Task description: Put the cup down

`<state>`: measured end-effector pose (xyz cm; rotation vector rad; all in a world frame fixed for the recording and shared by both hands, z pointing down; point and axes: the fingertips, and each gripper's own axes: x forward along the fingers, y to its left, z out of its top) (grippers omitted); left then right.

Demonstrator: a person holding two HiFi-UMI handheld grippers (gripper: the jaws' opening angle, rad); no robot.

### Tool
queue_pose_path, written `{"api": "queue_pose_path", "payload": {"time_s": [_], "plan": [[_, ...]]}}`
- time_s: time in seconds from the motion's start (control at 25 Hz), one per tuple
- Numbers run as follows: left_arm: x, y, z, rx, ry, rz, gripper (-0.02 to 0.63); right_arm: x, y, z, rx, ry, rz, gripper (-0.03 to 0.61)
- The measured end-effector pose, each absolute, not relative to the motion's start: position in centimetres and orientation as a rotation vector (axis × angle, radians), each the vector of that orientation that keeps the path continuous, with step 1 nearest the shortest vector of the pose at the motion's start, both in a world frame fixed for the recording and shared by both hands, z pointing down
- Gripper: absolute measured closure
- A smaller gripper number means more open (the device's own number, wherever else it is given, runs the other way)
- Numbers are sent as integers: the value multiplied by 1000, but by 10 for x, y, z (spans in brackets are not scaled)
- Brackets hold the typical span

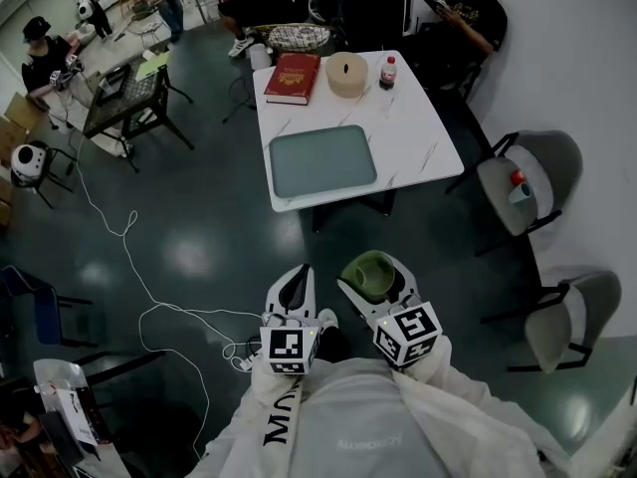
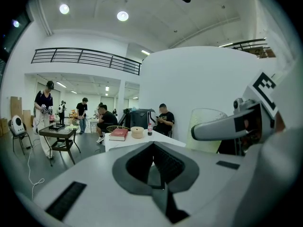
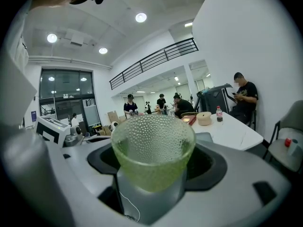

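Right gripper (image 3: 154, 176): jaws parted only to the width of the cup (image 3: 152, 145) and closed against its lower body from both sides. The cup is green translucent glass with a dimpled wall. It stands upright, rim up, with the upper half clear above the jaws. In the head view the gripper is close in front of the person's body, over the dark floor (image 1: 189, 197), and the cup is carried in the air, resting on no surface.

Left gripper (image 2: 154, 164): jaws brought fully together, the dark pads meeting along a centre seam, with nothing between them. It is just beside the right gripper at about the same height, and the two do not touch. The left gripper view shows the cup off to its right, beyond the other gripper's body.

White table (image 1: 418, 137): ahead of the person and well apart from both grippers. On it:
- a grey-green tray (image 1: 321, 162) on the near half
- a red book (image 1: 292, 78) at the far edge
- a round beige container (image 1: 346, 74) just beside the book
- a small bottle (image 1: 388, 72) with a red cap, next to the container

Surroundings: two grey chairs (image 1: 528, 182) to the right of the table, near the wall. A white cable (image 1: 129, 267) trails across the floor on the left. Several people are seated or standing at the far side of the room
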<state>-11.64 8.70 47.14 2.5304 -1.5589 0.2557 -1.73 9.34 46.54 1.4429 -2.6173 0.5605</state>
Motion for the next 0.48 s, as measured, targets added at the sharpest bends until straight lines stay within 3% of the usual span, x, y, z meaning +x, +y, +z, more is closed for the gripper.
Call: {"api": "queue_pose_path", "payload": {"time_s": [0.48], "plan": [[-150,32,468,2563,-1554,267,603,-49,31,462,1470,-2627,549,190]]}}
